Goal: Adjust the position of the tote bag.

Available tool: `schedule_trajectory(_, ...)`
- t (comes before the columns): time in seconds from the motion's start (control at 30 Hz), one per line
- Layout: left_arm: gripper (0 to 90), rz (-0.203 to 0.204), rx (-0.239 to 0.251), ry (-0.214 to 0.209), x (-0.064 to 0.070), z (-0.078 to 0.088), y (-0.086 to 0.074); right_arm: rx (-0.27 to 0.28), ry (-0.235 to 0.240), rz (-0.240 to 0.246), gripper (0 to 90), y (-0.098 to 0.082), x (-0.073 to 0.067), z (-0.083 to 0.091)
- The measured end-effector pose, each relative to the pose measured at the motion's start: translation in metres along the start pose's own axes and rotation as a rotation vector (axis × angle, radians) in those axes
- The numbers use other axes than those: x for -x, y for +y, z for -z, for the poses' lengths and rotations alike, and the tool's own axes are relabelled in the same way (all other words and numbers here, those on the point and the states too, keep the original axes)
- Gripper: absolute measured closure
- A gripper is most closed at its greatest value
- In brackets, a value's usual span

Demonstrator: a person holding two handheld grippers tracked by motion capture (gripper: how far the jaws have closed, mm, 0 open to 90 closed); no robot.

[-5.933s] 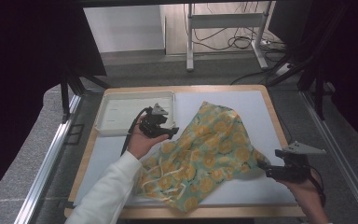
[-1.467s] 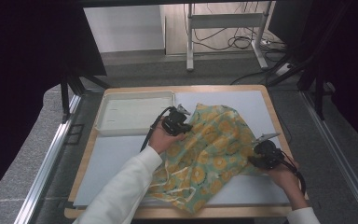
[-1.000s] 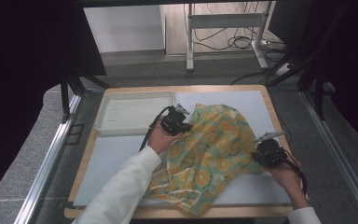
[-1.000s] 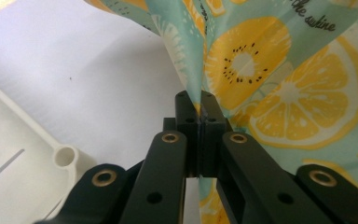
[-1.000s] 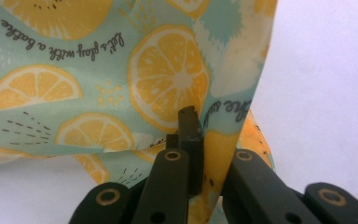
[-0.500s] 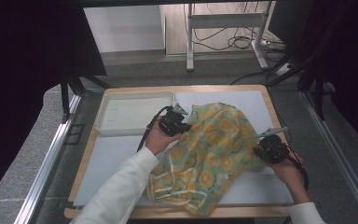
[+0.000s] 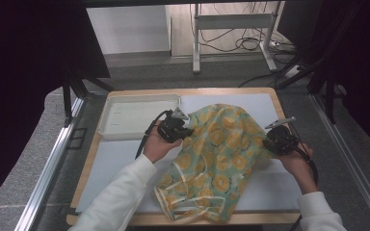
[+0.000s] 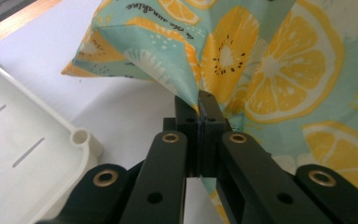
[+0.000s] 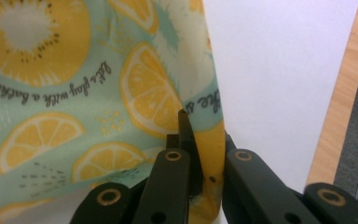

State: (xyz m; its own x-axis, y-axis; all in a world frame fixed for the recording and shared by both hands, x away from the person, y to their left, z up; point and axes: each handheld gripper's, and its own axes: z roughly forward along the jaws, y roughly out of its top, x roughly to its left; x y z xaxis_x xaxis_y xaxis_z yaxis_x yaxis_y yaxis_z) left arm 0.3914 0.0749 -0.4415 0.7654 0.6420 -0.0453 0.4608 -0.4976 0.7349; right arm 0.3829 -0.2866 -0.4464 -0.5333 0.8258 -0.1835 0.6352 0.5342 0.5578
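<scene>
Cloth of thin teal fabric printed with yellow citrus slices (image 7: 219, 159) is held stretched between the two tools above the pale blue mat (image 7: 111, 163). The left gripper (image 7: 173, 129) is clamped on a far corner beside the white plastic tray (image 7: 125, 118), its jaws pressed together on a pinched fold (image 8: 199, 100). The right gripper (image 7: 278, 141) is clamped on the opposite edge (image 9: 200, 140). The held span runs across the table from hand to hand; the loose remainder trails toward the near wooden edge (image 7: 144, 219). Both grips are judged equally placed for spreading.

Even, soft overhead light on the table, dark surroundings; close-up gripper views slightly blurred.
</scene>
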Motion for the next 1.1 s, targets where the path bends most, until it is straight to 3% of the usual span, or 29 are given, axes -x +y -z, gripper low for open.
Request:
schedule_trajectory(0.33,90.0,-0.007,0.021,-0.015,0.004,0.016,-0.008,-0.001,0.014,-0.014,88.5,0.018,0.011,-0.013)
schedule_trajectory(0.77,89.9,-0.031,0.026,-0.047,0.02,0.021,-0.016,0.001,0.014,-0.004,88.4,0.051,0.024,-0.031)
schedule_trajectory(0.87,89.9,-0.004,0.031,-0.063,0.019,0.02,-0.021,0.007,0.013,-0.002,88.5,0.053,0.024,-0.036)
schedule_trajectory(1.1,89.9,0.016,0.03,-0.07,0.018,0.016,-0.031,-0.008,0.028,-0.02,88.4,0.049,0.028,-0.05)
